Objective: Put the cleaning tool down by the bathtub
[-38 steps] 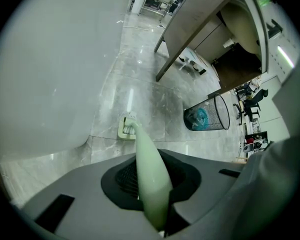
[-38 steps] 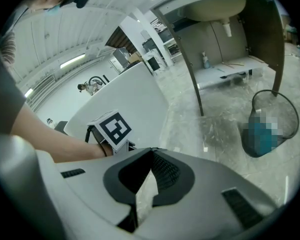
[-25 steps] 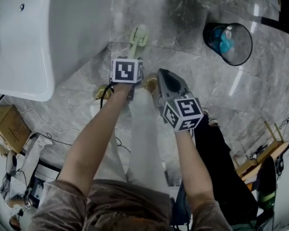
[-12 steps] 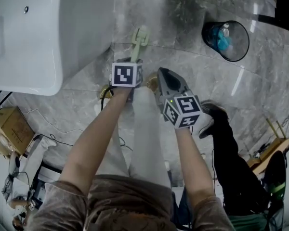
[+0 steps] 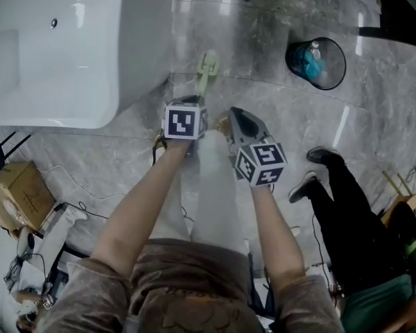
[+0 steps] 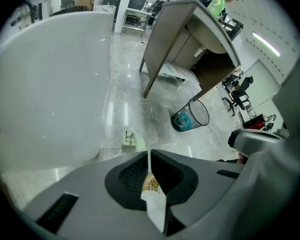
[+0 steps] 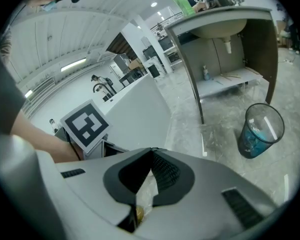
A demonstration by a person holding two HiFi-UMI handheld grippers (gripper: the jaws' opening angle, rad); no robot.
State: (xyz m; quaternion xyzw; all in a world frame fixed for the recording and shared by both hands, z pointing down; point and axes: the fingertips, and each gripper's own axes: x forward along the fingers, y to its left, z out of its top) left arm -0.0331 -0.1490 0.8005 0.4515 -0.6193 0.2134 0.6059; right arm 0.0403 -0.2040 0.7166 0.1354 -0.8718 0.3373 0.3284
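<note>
On the grey marble floor (image 5: 277, 19), just beside the rounded end of the white bathtub (image 5: 69, 54), lies the cleaning tool (image 5: 206, 68), a pale green brush with its handle pointing back toward the person; whether it touches the tub wall cannot be told. From the left gripper view the same tool (image 6: 130, 140) shows low on the floor at the foot of the tub (image 6: 50, 84), well clear of the tongs.

The left tongs (image 5: 192, 103) hang just short of the tool's handle end, with the marker cube on top; their jaws are closing and stand at a thin slit (image 6: 149, 153), with nothing between them, only pale trouser cloth showing through the gap lower down. The right tongs (image 5: 234, 112) hang close beside the left, on the side away from the tub; their jaw tips meet (image 7: 151, 150) and hold nothing.

A clear waste bin (image 5: 316, 62) with something blue inside stands well apart from the tool, farther from the tub; in the right gripper view it (image 7: 260, 131) sits near the leg of a washbasin stand (image 7: 225, 39). A cardboard box (image 5: 17, 193) rests on the floor at the person's left, below the tub, with cables near it; a second person's legs in black (image 5: 340, 200) stand at the right.
</note>
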